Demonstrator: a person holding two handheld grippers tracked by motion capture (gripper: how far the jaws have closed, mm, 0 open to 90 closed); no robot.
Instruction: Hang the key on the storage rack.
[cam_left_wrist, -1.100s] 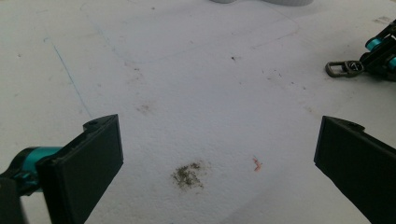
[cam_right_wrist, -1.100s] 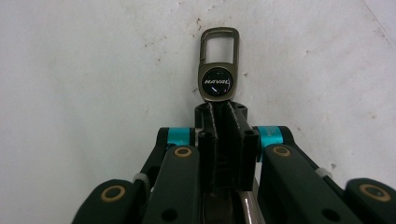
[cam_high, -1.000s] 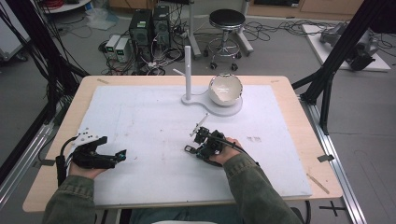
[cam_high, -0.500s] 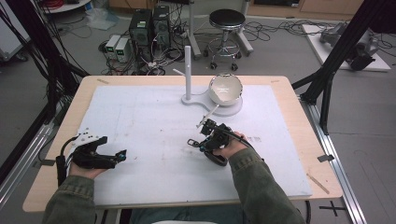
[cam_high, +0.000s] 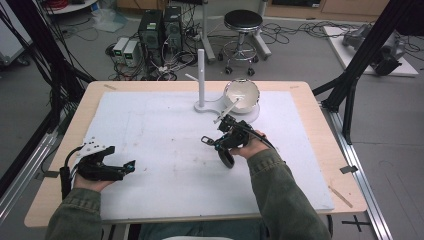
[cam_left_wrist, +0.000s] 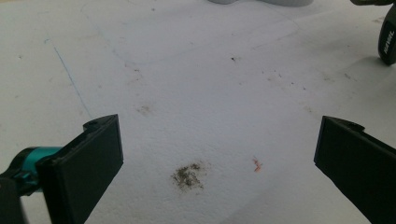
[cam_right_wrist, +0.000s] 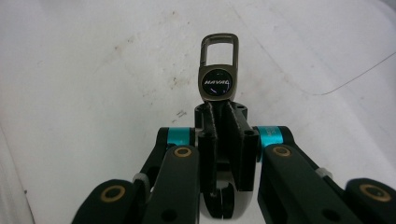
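Observation:
My right gripper (cam_high: 216, 142) is near the middle of the table, shut on a key fob. In the right gripper view the fob's metal clasp (cam_right_wrist: 219, 70), with a round logo badge, sticks out past the shut jaws (cam_right_wrist: 222, 112). A black strap loop (cam_high: 226, 159) hangs below the hand; the same black strap loop (cam_left_wrist: 387, 42) also appears in the left gripper view. A white stand (cam_high: 201, 80) with an upright post and a small side peg stands just beyond. My left gripper (cam_high: 127, 166) rests at the front left, open (cam_left_wrist: 219, 158), with nothing between its jaws.
A white bowl (cam_high: 241, 92) sits on the stand's base, with a thin white stick (cam_high: 227, 110) leaning out of it toward my right hand. The white mat (cam_high: 160, 130) has small dirt stains (cam_left_wrist: 187, 175). Computers, cables and a stool are on the floor beyond the table.
My right gripper has moved away from me toward the stand, carrying the key fob. The left gripper has stayed where it was.

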